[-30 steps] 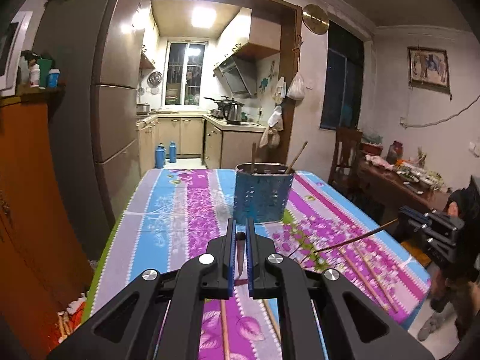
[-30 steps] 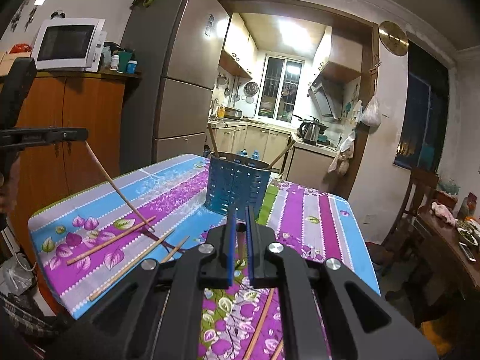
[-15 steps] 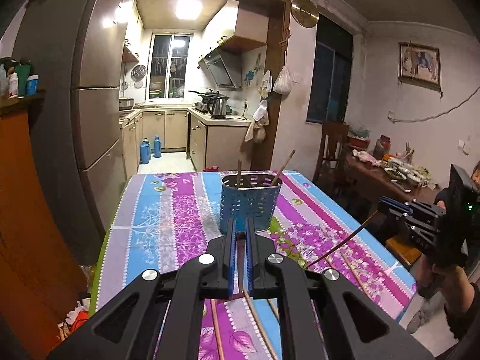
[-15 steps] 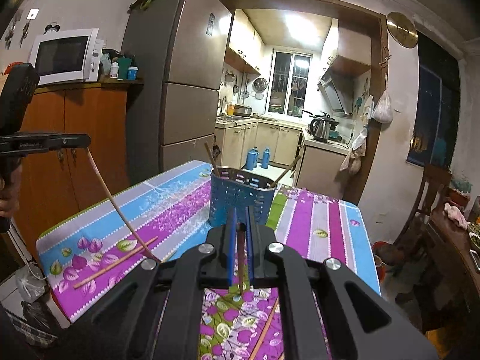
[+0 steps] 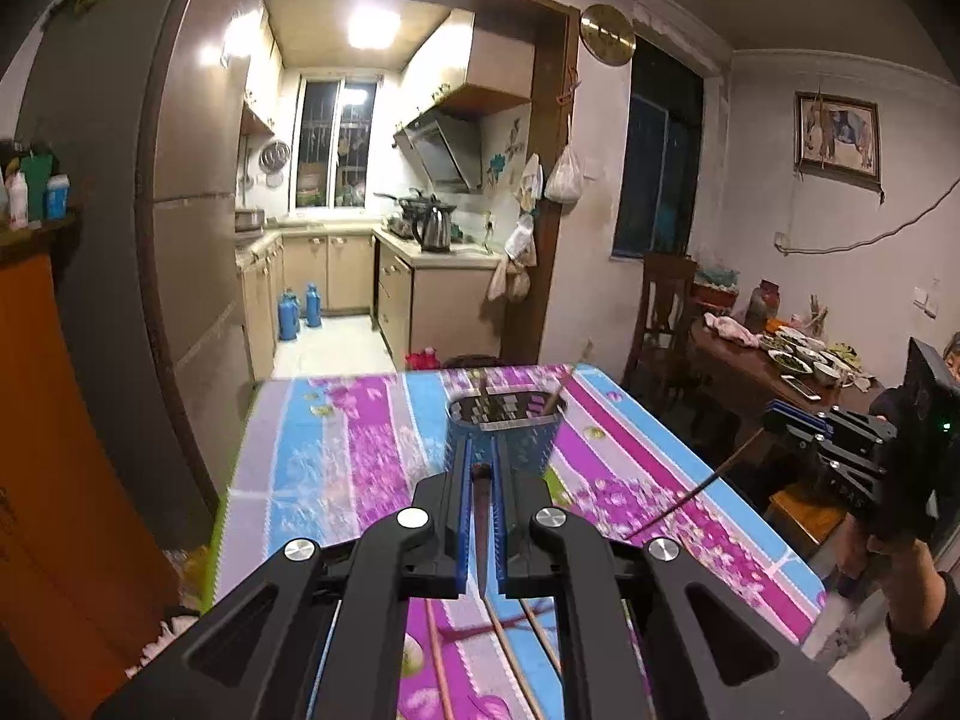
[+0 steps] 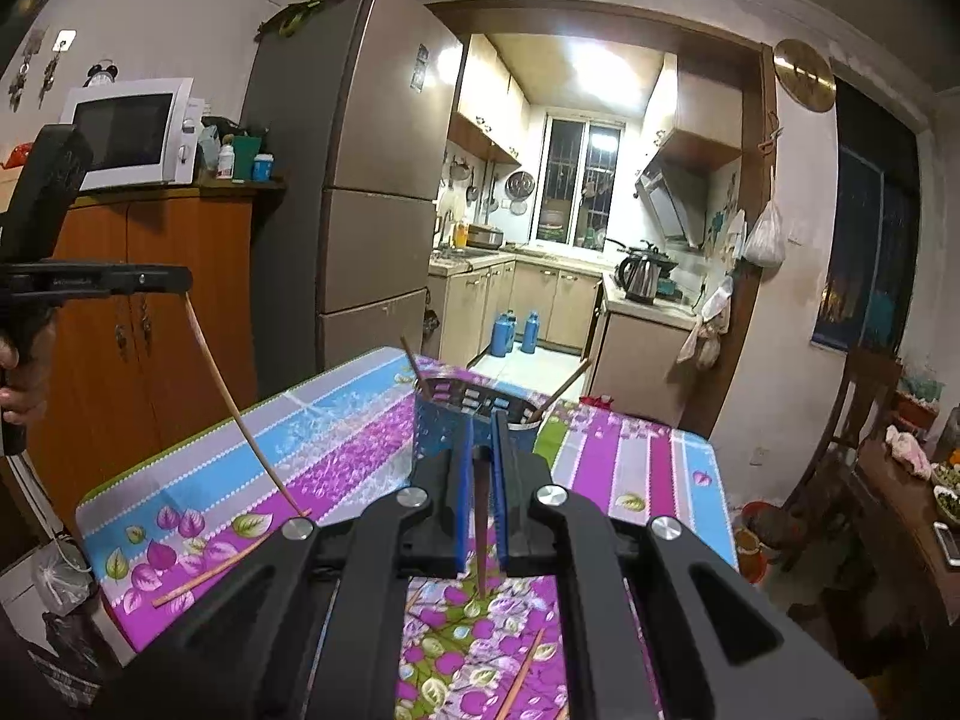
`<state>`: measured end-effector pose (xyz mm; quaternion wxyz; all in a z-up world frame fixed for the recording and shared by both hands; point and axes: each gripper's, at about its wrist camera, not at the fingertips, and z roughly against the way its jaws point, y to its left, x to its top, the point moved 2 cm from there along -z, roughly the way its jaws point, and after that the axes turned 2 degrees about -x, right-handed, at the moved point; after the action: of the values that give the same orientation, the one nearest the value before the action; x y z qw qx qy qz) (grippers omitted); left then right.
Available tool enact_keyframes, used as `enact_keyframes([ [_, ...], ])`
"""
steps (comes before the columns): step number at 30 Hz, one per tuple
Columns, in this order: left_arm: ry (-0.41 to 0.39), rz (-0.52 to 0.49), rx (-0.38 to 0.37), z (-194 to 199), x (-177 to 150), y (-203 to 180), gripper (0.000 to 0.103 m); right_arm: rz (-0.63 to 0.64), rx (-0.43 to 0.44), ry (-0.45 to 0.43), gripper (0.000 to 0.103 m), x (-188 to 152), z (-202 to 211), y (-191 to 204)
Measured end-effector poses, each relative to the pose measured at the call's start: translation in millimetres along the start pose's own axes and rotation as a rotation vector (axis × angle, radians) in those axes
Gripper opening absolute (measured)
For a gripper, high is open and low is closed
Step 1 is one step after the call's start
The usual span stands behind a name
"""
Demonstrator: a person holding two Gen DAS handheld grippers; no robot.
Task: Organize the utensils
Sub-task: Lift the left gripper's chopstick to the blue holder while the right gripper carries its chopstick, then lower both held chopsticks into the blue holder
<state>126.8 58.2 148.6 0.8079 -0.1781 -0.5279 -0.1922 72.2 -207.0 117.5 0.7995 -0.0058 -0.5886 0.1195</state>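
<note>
A blue perforated utensil holder (image 5: 528, 444) (image 6: 438, 426) stands mid-table with two chopsticks (image 6: 564, 387) leaning in it. My left gripper (image 5: 480, 450) is shut on a dark brown chopstick (image 5: 480, 516) that hangs point down, above the table and short of the holder. My right gripper (image 6: 482, 427) is likewise shut on a chopstick (image 6: 481, 516). Each gripper shows in the other's view: the right gripper (image 5: 774, 417) with its chopstick (image 5: 690, 495) slanting down, the left gripper (image 6: 183, 283) with its chopstick (image 6: 240, 414).
Loose chopsticks (image 5: 510, 654) (image 6: 210, 567) lie on the flowered tablecloth (image 5: 336, 468) near its front edge. A fridge (image 6: 372, 192) and a wooden cabinet (image 6: 174, 312) stand to the left. A dining table with dishes (image 5: 780, 360) and a chair (image 5: 666, 300) are at the right.
Both grippers have risen above the table with their chopsticks still clamped. The holder and tablecloth now sit lower in both views.
</note>
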Motion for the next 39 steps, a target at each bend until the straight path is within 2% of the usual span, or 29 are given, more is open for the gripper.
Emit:
enact_keyframes([
  [5, -0.056, -0.059, 0.043, -2, 37, 2, 0.007, -0.017, 0.001, -0.032, 0.005, 32, -4, -15],
  [10, -0.104, -0.104, 0.066, -21, 81, 1, 0.007, -0.024, -0.011, -0.076, 0.005, 72, -16, -28],
  [16, -0.164, -0.1, 0.014, -51, 131, 1, 0.007, -0.036, -0.028, -0.108, 0.005, 115, -46, -39],
  [21, -0.177, -0.132, -0.015, -90, 154, -7, 0.007, -0.048, -0.022, -0.123, 0.005, 132, -76, -45],
  [30, -0.141, -0.089, -0.093, -162, 160, -1, 0.007, -0.066, -0.005, -0.087, 0.005, 130, -136, -48],
  [39, -0.057, -0.08, -0.114, -219, 137, 2, 0.007, -0.077, 0.006, -0.004, 0.005, 107, -185, -45],
])
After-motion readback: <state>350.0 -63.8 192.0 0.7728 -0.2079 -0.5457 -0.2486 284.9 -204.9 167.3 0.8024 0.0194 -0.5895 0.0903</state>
